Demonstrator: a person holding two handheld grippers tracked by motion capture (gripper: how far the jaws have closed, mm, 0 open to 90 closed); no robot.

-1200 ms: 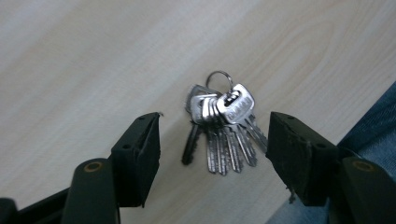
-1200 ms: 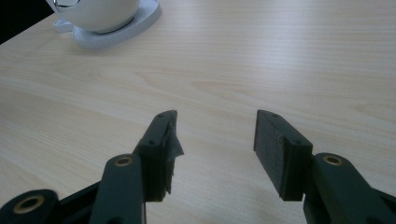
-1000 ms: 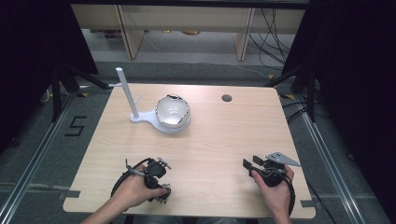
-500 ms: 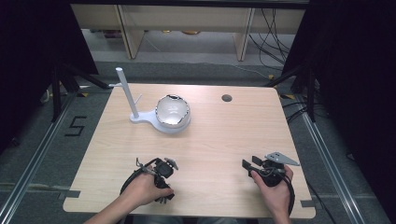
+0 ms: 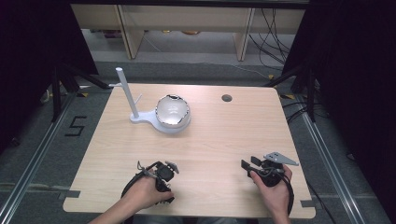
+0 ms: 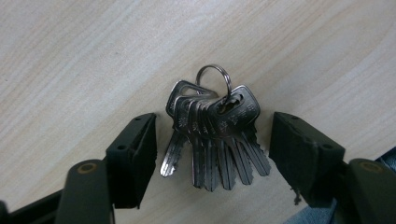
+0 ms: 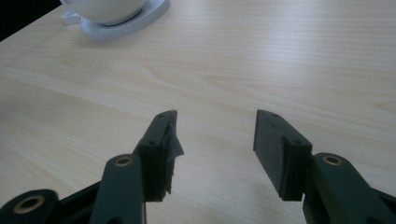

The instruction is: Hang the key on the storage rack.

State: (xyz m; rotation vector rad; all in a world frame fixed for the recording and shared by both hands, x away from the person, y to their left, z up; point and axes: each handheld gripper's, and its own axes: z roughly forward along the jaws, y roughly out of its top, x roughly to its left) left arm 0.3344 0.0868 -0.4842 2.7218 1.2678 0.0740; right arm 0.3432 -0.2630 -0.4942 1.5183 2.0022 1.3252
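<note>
**Left gripper straddles a bunch of keys on the table**

The left gripper points down at the wooden table, near its front edge, its jaws spread wide on either side of a bunch of keys. They have just been narrowing a little, yet neither pad touches the metal; a gap shows on both sides. The keys lie flat on the wood, fanned out from a steel ring, blades toward the gripper.

The right gripper rests at the front right of the table, jaws released and apart, nothing between them.

Farther back stands a white holder with an upright post, carrying a shiny bowl.
</note>
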